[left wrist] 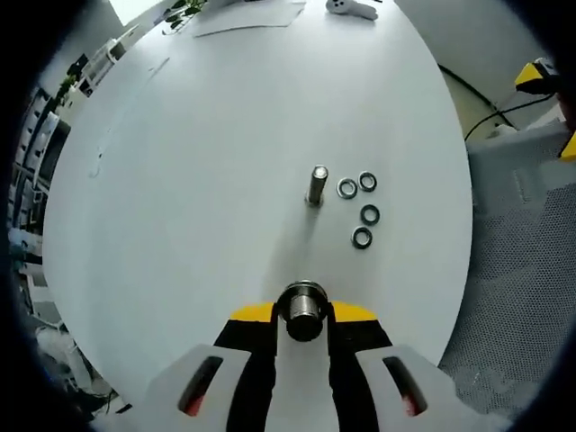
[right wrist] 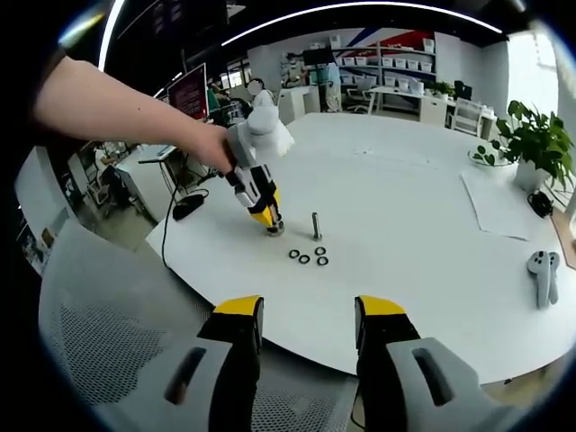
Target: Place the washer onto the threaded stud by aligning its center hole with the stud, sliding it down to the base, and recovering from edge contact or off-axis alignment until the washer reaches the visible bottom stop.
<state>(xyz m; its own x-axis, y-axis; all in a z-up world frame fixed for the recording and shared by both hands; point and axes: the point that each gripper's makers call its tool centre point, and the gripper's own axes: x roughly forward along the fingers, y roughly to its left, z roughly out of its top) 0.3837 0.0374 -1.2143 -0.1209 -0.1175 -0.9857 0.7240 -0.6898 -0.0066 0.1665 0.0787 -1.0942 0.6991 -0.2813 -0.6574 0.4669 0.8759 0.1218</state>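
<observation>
1. In the left gripper view, the left gripper (left wrist: 304, 317) sits at lower centre with its jaws pinched on a round metal piece (left wrist: 303, 302), seemingly a nut or bolt head; I cannot tell which
2. The threaded stud (left wrist: 317, 185) stands upright on the white table (left wrist: 180, 180) just above centre, apart from the gripper
3. Four washers (left wrist: 363, 210) lie flat in a loose cluster just right of the stud, none on it; the nearest sits just beside its base
4. In the right gripper view, the right gripper (right wrist: 306, 328) rises from the bottom with jaws spread and nothing between them, back beyond the table's near edge, well apart from the stud (right wrist: 316, 225) and washers (right wrist: 307, 257) at mid-frame
5. There the left gripper (right wrist: 270, 220), held in a hand (right wrist: 216, 148), touches down just left of the stud
6. Judged step: no washer is picked yet
7. Next move calls for the open gripper to reach in, pinch one washer by its rim, then centre its hole over the stud tip
</observation>
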